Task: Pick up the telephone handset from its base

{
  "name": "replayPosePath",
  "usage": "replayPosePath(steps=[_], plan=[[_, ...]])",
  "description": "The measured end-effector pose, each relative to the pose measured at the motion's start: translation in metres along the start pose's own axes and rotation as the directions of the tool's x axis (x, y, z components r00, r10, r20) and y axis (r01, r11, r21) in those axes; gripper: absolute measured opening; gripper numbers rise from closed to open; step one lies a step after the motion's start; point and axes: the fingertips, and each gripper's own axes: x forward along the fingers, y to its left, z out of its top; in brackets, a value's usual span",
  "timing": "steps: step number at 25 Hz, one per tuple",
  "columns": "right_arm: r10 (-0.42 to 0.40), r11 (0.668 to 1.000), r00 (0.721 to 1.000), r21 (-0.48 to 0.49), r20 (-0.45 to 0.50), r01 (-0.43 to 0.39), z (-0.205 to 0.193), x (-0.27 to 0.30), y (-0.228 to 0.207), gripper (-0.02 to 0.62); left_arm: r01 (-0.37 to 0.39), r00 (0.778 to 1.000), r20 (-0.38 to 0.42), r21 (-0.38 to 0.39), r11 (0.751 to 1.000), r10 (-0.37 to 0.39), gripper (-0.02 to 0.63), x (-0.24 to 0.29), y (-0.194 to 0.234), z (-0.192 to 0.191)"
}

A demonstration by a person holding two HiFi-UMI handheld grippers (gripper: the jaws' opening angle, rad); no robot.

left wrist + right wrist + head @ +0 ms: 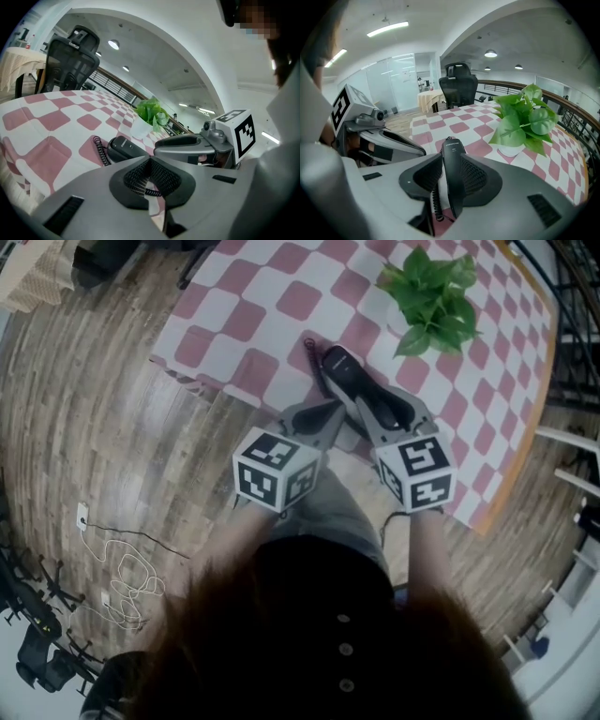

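Black handset [339,365] sits by the table's [244,315] near edge, not yet lifted; right gripper [450,159] straddles it, jaws apart, seemingly unclamped. Left gripper [150,161] is closed, empty.

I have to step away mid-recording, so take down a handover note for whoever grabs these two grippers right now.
Left gripper: fingers together, empty, low beside the right one.
Right gripper: fingers apart, lined up on the handset, which shows in the gap; no grip seen.
Handset: lying on the checked table near the plant; its base can't be told apart from it.
Done: right gripper brought to the handset.
Left: close on the handset and lift it off.
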Motion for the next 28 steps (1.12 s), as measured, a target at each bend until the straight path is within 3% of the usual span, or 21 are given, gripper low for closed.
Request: replayPosePath(steps=[11, 28], plan=[[0.000, 0.991, 0.991, -0.130, -0.133, -0.018, -0.016, 0.021, -0.004, 0.223, -0.018, 1.000, -0.010, -0.033, 0.999, 0.018, 0.006, 0.008, 0.009, -0.011], [0.027, 0.980, 0.968, -0.186, -0.250, -0.076, -0.029, 0.041, -0.008, 0.235, -0.029, 1.000, -0.009, -0.060, 0.998, 0.029, 0.006, 0.019, 0.019, -0.014]])
